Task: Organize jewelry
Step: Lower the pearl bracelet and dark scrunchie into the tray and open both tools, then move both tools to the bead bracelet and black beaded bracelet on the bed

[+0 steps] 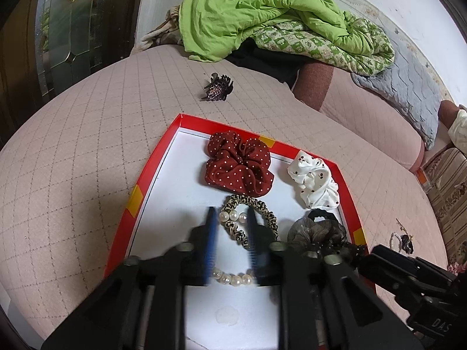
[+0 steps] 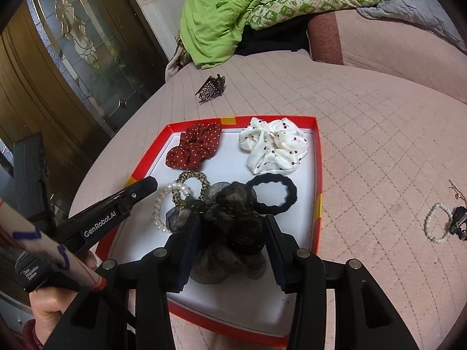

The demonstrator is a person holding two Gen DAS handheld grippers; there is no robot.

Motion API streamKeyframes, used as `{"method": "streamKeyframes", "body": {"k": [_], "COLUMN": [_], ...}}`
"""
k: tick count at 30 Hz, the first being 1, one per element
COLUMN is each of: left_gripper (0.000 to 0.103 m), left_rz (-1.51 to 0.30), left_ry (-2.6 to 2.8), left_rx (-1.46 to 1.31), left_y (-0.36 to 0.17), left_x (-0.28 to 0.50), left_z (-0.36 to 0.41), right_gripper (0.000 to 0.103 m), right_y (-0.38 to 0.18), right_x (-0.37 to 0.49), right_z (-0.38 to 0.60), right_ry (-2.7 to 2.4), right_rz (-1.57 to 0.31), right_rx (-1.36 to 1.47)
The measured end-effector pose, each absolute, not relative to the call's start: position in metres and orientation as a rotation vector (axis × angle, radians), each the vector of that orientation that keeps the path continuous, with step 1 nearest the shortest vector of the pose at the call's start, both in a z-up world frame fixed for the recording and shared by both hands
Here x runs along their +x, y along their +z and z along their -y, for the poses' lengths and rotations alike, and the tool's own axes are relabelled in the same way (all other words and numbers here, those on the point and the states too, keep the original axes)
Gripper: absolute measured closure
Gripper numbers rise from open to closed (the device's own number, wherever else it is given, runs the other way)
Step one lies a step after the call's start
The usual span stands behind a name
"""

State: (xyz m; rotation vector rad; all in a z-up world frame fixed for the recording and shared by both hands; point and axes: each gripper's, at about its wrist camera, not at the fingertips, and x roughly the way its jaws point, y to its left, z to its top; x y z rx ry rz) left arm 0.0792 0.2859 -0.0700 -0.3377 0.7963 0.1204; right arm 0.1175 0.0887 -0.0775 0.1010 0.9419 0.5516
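Pearls of the pearl bracelet sit between my left gripper, jaws apart, inside the red tray. My right gripper straddles the gauzy black scrunchie, jaws wide, likely releasing. 1 hair claw and another bracelet remain on the bed.

Scrunchies, pearl bracelet in tray

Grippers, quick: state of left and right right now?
Left gripper: open, fingers straddling the pearl bracelet, nothing gripped.
Right gripper: open, fingers either side of the dark mesh scrunchie, not closed on it.
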Motion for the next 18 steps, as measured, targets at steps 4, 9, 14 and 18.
{"method": "streamKeyframes", "body": {"k": [4,9,14,18], "left_gripper": [0.058,0.058,0.047,0.044], "left_rz": [-0.769,-0.744,-0.66,-0.616], "left_ry": [0.132,0.131,0.109,0.048], "left_rx": [-0.344,-0.349,-0.347,-0.295], "left_y": [-0.066,-0.062,-0.048,-0.039], "left_x": [0.077,0.075,0.064,0.058], "left_z": [-0.284,-0.279,-0.267,-0.234], "right_gripper": [0.052,0.05,0.047,0.047], "right_y": [-0.072,-0.064,-0.06,-0.063], "right_x": [0.112,0.104,0.091,0.083], "right_z": [-0.078,-0.058,-0.026,0.015], "right_ry": [0.542,0.521,0.485,0.433], "right_rz": [-0.926,-0.906,-0.877,-0.864], "right_rx": [0.102,0.121,0.12,0.111]}}
